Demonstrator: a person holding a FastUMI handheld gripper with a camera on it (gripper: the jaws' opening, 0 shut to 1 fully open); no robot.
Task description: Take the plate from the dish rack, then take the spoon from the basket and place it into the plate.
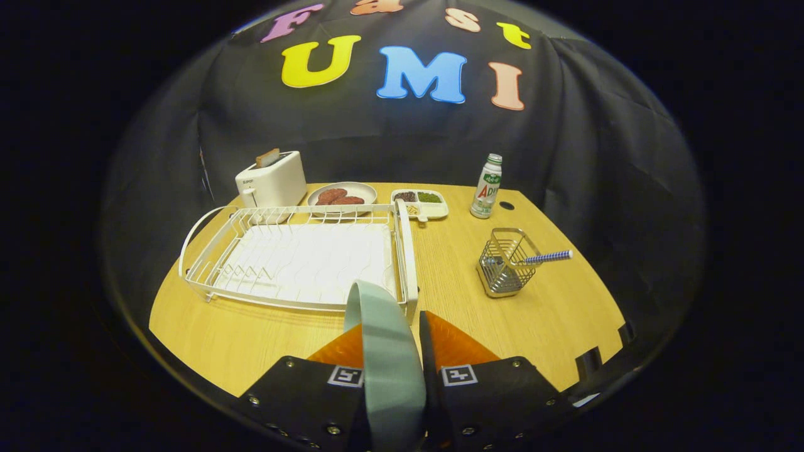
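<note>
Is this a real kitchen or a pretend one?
Probably a pretend kitchen set up in a booth. A toaster, a dish rack and a spoon in a wire basket sit on one wooden table, while the tool grips a plate.

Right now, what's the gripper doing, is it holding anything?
Gripper: shut on the plate, held on edge between both fingers, above the table near the dish rack.

Gripper (391, 326) clamping the plate (389, 358) edge-on above the table's (553, 314) near edge; rack (301, 257) beyond; spoon (548, 257) leaning in the basket (502, 267).
</note>
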